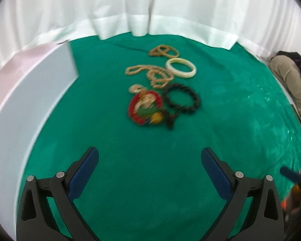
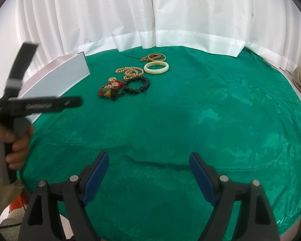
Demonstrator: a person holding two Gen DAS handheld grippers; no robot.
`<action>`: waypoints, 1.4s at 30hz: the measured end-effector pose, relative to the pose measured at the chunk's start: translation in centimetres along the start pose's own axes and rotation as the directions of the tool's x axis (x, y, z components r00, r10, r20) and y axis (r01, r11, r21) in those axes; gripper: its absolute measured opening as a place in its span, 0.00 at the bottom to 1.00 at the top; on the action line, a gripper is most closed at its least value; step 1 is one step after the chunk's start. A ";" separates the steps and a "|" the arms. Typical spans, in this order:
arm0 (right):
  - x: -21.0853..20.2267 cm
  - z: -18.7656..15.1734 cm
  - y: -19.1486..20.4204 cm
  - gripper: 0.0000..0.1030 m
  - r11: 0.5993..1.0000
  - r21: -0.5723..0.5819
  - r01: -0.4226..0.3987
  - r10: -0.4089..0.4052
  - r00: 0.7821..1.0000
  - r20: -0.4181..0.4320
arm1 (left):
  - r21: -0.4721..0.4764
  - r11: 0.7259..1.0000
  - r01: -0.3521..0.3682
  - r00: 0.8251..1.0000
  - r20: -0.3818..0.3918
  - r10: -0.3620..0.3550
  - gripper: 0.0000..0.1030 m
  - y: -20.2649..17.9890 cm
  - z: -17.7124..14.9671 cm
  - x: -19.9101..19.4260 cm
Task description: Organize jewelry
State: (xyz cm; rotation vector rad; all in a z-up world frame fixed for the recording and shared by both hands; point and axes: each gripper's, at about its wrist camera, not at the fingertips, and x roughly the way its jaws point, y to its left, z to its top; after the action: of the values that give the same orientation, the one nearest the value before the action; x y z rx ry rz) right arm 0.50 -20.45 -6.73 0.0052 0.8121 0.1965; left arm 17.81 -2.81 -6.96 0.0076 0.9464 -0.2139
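Jewelry cluster (image 2: 133,76) strung from seven toward one o'clock across green counter (image 2: 190,120). Blurred in left view, pieces overlapping. Left tool (image 1: 149,160) and right tool (image 2: 149,163) both spread apart, empty.

Jewelry laid out on a table draped in green cloth (image 2: 190,120).
A white box (image 2: 70,74) sits at ten o'clock; toward twelve lie a cream bangle (image 2: 156,67), gold chains (image 2: 130,71), a black bead bracelet (image 2: 137,85) and a red bead bracelet (image 2: 110,89), closely clustered.
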 end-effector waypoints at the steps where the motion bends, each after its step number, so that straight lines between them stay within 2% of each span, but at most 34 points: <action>1: 0.0 -0.1 -0.1 0.81 1.000 0.004 -0.001 0.001 1.000 -0.002 | -0.001 1.000 -0.004 1.000 0.000 0.004 0.88 -0.4 0.4 0.8; 2: 0.0 -0.1 -0.1 0.81 1.000 0.006 -0.002 0.002 1.000 -0.004 | -0.002 1.000 -0.013 1.000 -0.004 0.013 0.80 -0.9 0.8 1.8; 6: 0.1 -0.3 -0.2 0.81 1.000 0.009 -0.010 0.010 1.000 -0.004 | -0.015 0.999 -0.049 0.999 -0.023 0.048 0.65 -1.9 2.1 5.1; 9: 0.2 -0.5 -0.4 0.81 1.000 0.010 -0.015 0.015 1.000 -0.006 | -0.024 0.995 -0.096 0.995 -0.001 0.096 0.35 -2.4 2.6 5.9; 11: 0.3 -0.6 -0.7 0.81 1.000 0.016 -0.016 0.016 1.000 -0.008 | -0.038 0.997 -0.069 0.998 0.003 0.069 0.09 -2.2 2.4 5.4; 13: 0.2 -0.6 -1.1 0.81 1.000 0.023 -0.016 0.016 1.000 -0.006 | -0.061 0.998 -0.024 1.000 0.004 0.024 0.08 -1.3 2.0 4.2; 19: 0.5 -0.6 -2.0 0.81 0.998 0.058 -0.021 0.021 1.000 0.001 | -0.101 0.994 0.052 0.999 -0.009 -0.053 0.08 1.8 -1.3 -0.8; 25: 1.0 0.6 -1.8 0.81 0.997 0.054 -0.049 0.049 0.999 -0.003 | -0.128 0.991 0.033 0.999 0.003 -0.033 0.08 4.5 -4.3 -4.4; 30: 3.2 4.0 -1.4 0.81 0.993 0.045 -0.108 0.109 0.994 -0.015 | -0.132 0.991 -0.002 1.000 0.009 0.003 0.08 6.0 -5.6 -4.8; 34: 6.6 8.3 -0.1 0.81 0.995 -0.056 -0.084 0.083 0.996 -0.024 | -0.114 0.993 -0.011 1.000 -0.016 0.009 0.09 6.6 -6.3 -3.8; 36: 8.9 10.4 1.3 0.75 0.985 -0.140 -0.098 0.092 0.994 -0.051 | -0.111 0.994 -0.011 1.000 -0.029 0.007 0.09 6.8 -6.7 -3.2; 37: 10.0 11.2 2.2 0.69 0.977 -0.186 -0.103 0.092 0.994 -0.065 | -0.112 0.994 -0.012 0.999 -0.034 0.008 0.10 6.9 -6.8 -3.0; 39: 12.4 12.6 3.8 0.67 0.954 -0.265 -0.136 0.108 0.987 -0.118 | -0.103 0.995 -0.006 0.999 -0.047 0.001 0.17 7.0 -7.2 -2.7; 41: 14.5 13.3 5.1 0.57 0.935 -0.318 -0.159 0.109 0.980 -0.168 | -0.094 0.996 -0.005 0.999 -0.051 0.000 0.32 7.0 -7.5 -2.4; 42: 15.9 13.6 5.8 0.54 0.920 -0.358 -0.159 0.091 0.975 -0.201 | -0.091 0.996 -0.004 0.999 -0.050 0.000 0.32 7.0 -7.6 -2.4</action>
State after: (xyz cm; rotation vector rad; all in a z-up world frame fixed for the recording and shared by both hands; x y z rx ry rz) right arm 19.97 -11.02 -8.39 -0.3243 0.9466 0.4771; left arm 11.68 5.18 -10.10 -0.0707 1.0048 -0.1689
